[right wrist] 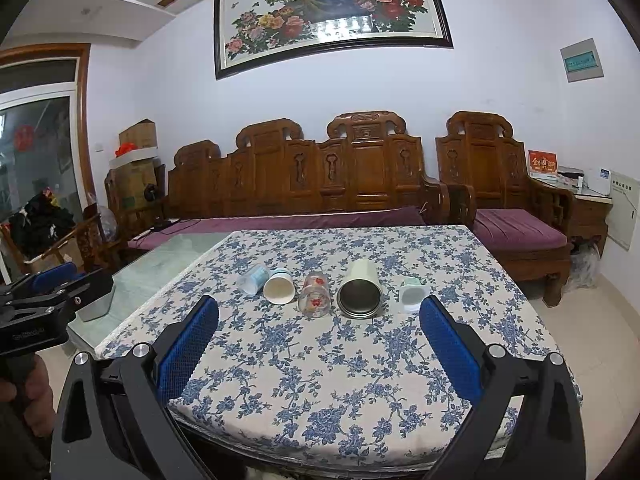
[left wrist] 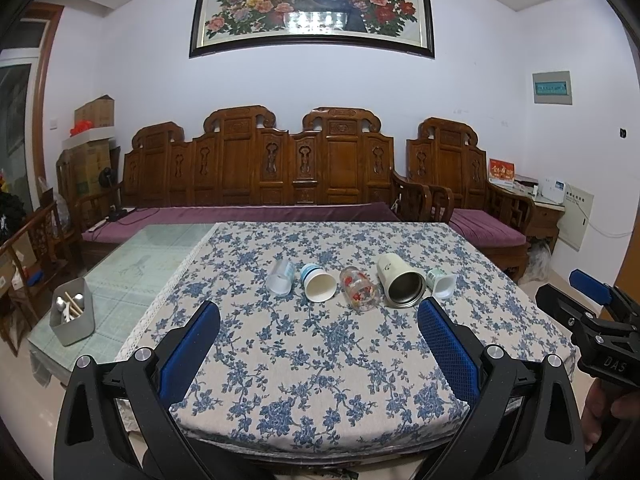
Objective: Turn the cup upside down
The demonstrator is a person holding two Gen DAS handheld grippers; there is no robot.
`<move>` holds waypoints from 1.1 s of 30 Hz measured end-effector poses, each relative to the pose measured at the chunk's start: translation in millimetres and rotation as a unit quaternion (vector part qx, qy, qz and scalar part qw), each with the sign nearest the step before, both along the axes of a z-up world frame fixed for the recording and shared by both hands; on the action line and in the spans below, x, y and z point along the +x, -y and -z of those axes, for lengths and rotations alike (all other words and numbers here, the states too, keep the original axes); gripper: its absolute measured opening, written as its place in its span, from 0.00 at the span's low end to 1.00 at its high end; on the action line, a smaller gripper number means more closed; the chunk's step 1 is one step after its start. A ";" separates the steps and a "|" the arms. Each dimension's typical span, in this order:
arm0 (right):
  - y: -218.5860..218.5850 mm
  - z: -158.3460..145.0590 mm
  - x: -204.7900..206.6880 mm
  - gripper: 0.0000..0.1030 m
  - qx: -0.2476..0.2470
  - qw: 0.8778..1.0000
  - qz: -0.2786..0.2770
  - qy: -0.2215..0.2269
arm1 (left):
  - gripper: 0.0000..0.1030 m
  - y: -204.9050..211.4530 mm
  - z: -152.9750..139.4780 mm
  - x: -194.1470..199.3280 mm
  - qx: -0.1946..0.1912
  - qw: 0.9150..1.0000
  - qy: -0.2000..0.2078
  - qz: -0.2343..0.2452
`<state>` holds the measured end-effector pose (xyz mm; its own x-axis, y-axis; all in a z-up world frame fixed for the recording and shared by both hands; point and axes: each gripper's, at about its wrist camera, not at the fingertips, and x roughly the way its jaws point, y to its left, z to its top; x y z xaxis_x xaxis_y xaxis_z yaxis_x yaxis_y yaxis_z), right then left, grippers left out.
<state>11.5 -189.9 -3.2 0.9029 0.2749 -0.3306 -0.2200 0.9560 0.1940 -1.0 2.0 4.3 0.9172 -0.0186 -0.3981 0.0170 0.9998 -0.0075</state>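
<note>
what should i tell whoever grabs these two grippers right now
Left gripper: open, empty, short of the cups.
Right gripper: open, empty, also short of them.
Five cups lie on their sides in a row on the blue floral tablecloth: frosted clear plastic cup, white paper cup, red-flowered glass, cream steel tumbler, small pale green cup.
Done: nothing flipped.
Left: set cups mouth down.
</note>
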 end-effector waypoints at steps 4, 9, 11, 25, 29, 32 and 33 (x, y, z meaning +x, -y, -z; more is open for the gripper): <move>1.4 -0.1 0.2 0.98 0.001 1.000 0.001 0.000 | 0.92 -0.8 -3.2 0.1 0.000 1.000 0.001 0.000; 1.4 -1.5 -0.8 0.98 0.001 1.000 0.000 0.000 | 0.92 -1.4 -8.1 -0.1 0.001 1.000 0.003 0.000; 1.0 -1.5 -0.8 0.98 0.001 1.000 0.000 0.000 | 0.92 -1.4 -7.5 -0.7 0.001 1.000 0.004 0.000; -0.7 -4.0 -2.1 0.98 0.003 1.000 -0.001 0.000 | 0.92 -1.2 -6.3 -1.7 0.001 1.000 0.005 0.001; 0.6 -5.5 -2.7 0.98 0.000 1.000 0.001 0.002 | 0.92 -2.0 -7.4 -2.4 0.001 1.000 0.005 0.000; 0.6 -6.2 -3.3 0.98 0.001 1.000 0.001 0.003 | 0.92 -2.0 -7.1 -2.4 0.001 1.000 0.005 0.000; 0.6 -6.1 -3.2 0.98 0.000 1.000 0.001 0.003 | 0.92 -2.2 -7.5 -2.4 0.002 1.000 0.004 0.000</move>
